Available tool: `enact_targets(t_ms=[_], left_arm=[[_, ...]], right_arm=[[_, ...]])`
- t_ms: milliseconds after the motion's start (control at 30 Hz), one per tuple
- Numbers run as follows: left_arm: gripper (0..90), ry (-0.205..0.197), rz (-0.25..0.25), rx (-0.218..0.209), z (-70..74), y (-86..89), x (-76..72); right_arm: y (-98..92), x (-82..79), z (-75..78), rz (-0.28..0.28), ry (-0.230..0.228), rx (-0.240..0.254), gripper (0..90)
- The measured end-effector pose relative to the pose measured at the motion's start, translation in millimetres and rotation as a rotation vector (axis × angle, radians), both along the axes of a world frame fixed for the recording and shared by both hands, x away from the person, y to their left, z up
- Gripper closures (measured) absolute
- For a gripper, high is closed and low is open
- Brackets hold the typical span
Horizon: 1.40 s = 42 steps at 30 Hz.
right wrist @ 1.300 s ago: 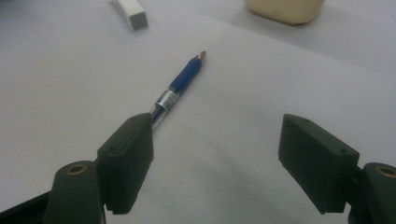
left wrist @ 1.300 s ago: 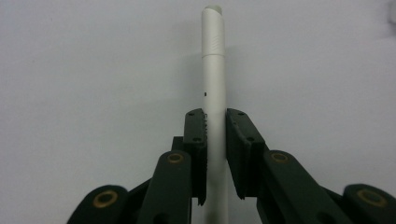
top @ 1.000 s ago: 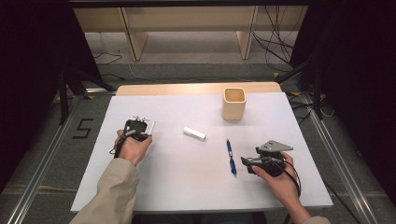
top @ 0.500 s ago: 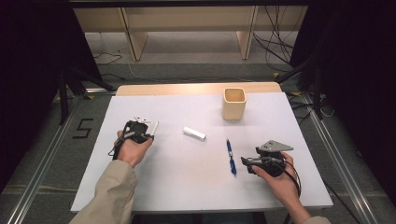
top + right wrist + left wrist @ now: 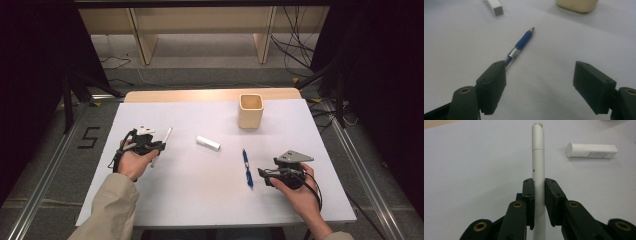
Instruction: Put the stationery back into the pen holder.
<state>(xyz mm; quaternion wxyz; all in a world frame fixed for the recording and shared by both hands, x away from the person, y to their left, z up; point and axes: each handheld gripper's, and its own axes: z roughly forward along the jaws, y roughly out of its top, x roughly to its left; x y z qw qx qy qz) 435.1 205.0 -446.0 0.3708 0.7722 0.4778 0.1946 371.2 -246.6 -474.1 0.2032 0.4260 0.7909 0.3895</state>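
While my left gripper (image 5: 539,202) is pinching the white pen (image 5: 538,167) near its lower end, its long axis is running straight out between the jaws, away from me over the white table (image 5: 200,185). I'm judging the beige cup (image 5: 250,111) as the goal, lying far right. My right gripper (image 5: 540,87) is waiting with jaws spread, the blue pen (image 5: 520,46) lying just ahead beside its left jaw, tip pointing away.

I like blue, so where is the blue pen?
In the high view the blue pen lies right of centre, just left of the right hand-held gripper.
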Motion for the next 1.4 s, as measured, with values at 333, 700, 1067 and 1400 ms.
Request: enact_targets(t_ms=[333,700,1067,1400], left_arm=[[78.6,-0.122,-0.107,-0.040,-7.4,20.8,-6.4],[78.6,-0.244,-0.132,-0.160,-11.9,23.4,-14.0],[78.6,-0.315,-0.144,-0.210,-7.3,4.1,-21.3],[78.6,-0.331,-0.202,-0.230,-4.1,-24.8,-27.8]], right_arm=[[0.8,0.1,-0.3,0.002,-0.002,0.004,27.2],[4.0,2.0,1.4,0.018,-0.007,0.054,25.7],[18.8,5.2,10.7,0.047,-0.031,0.155,24.5],[60.9,16.4,19.7,0.124,-0.037,0.249,28.5]])
